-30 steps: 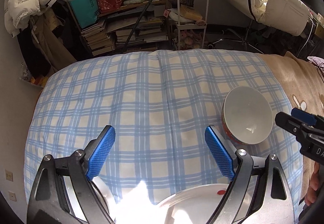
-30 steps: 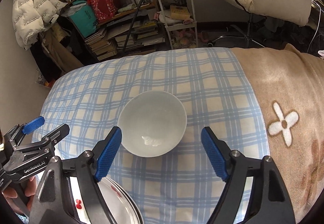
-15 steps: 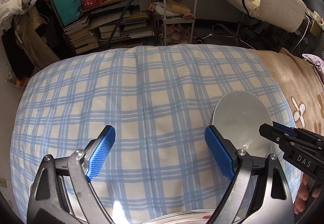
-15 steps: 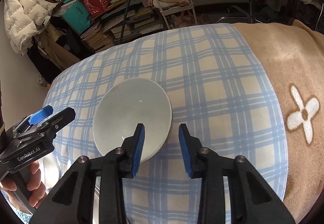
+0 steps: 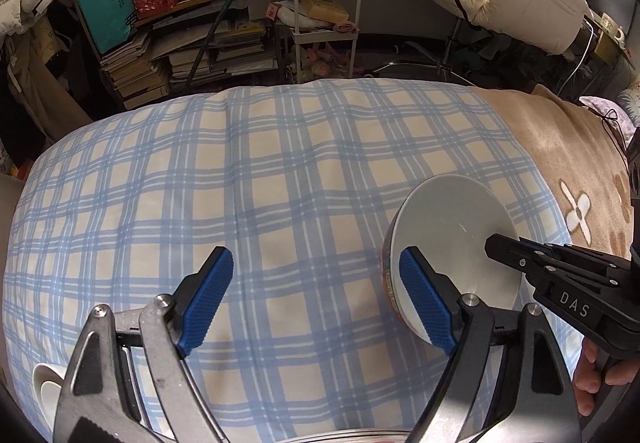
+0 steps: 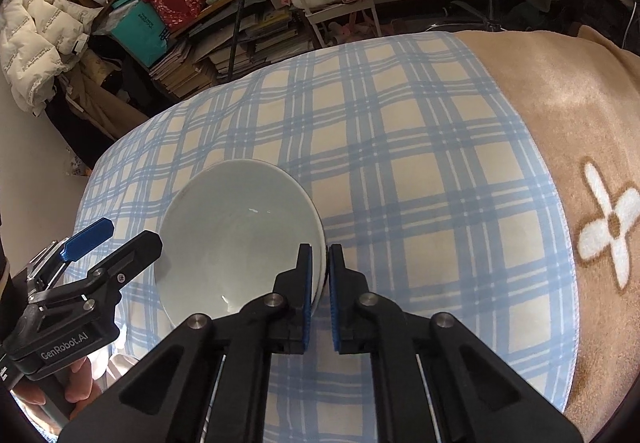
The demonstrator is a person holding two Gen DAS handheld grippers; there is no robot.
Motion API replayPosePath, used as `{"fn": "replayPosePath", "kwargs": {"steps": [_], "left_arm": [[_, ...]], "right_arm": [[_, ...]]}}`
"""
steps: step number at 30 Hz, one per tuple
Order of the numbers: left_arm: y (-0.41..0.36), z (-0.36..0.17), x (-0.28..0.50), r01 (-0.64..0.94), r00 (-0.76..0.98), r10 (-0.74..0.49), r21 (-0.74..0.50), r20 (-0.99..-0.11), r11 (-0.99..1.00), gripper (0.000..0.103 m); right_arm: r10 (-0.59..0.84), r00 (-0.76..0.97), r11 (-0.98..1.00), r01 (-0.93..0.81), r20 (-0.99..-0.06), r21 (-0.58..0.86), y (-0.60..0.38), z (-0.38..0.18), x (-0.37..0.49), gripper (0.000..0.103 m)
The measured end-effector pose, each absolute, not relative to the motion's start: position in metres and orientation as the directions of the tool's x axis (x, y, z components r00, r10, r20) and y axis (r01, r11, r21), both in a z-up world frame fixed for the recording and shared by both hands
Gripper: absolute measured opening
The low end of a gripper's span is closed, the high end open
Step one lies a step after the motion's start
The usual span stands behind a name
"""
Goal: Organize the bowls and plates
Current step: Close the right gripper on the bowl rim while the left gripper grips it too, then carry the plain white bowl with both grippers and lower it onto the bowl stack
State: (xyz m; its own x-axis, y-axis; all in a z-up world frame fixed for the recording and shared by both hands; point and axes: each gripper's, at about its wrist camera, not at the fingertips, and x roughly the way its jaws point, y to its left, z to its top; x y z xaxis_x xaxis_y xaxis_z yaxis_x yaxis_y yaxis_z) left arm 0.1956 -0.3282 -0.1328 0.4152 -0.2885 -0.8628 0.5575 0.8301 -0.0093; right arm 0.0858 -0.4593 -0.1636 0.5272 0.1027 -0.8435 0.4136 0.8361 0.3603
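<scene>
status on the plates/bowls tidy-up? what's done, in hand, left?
Done: nothing visibly sorted yet. In hand: the right claw has just closed on the near rim of the white bowl, which still sits on the checked cloth. The left claw is open with nothing between its pads. Left: lift and place the bowl; a white dish at the cloth's near left edge and a plate rim below wait untouched.

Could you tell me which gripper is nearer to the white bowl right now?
Right. The right gripper is shut on the bowl's near rim. The left gripper stands open beside it over the checked cloth, holding nothing.
</scene>
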Motion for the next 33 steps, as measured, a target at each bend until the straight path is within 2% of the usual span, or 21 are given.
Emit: {"fn": "replayPosePath", "kwargs": {"steps": [1, 2, 6, 7, 9, 21, 33], "left_arm": [[-0.329, -0.135, 0.197, 0.558, 0.401, -0.291, -0.020, -0.869, 0.830, 0.075], [-0.330, -0.137, 0.197, 0.558, 0.385, -0.294, -0.033, -0.875, 0.829, 0.067], [-0.338, -0.150, 0.198, 0.562, 0.295, -0.338, -0.124, -0.894, 0.818, 0.028], [-0.339, -0.152, 0.196, 0.561, 0.283, -0.344, -0.137, -0.895, 0.817, 0.023], [-0.342, -0.155, 0.195, 0.555, 0.258, -0.356, -0.164, -0.898, 0.816, 0.006], [-0.333, -0.129, 0.193, 0.545, 0.329, -0.288, -0.068, -0.900, 0.835, 0.006], [-0.263, -0.078, 0.188, 0.497, 0.409, -0.273, -0.038, -0.871, 0.867, 0.006]], "right_arm": [[0.103, 0.526, 0.838, 0.412, -0.844, 0.359, -0.459, -0.163, 0.086, 0.008], [0.103, 0.524, 0.839, 0.411, -0.845, 0.357, -0.459, -0.163, 0.086, 0.008], [0.108, 0.519, 0.839, 0.410, -0.848, 0.358, -0.458, -0.162, 0.087, 0.008], [0.109, 0.518, 0.839, 0.409, -0.849, 0.357, -0.458, -0.162, 0.088, 0.008], [0.107, 0.519, 0.842, 0.407, -0.848, 0.355, -0.456, -0.160, 0.088, 0.009], [0.096, 0.510, 0.857, 0.394, -0.855, 0.331, -0.434, -0.144, 0.094, 0.009], [0.137, 0.548, 0.883, 0.310, -0.825, 0.352, -0.377, -0.096, 0.105, 0.008]]}}
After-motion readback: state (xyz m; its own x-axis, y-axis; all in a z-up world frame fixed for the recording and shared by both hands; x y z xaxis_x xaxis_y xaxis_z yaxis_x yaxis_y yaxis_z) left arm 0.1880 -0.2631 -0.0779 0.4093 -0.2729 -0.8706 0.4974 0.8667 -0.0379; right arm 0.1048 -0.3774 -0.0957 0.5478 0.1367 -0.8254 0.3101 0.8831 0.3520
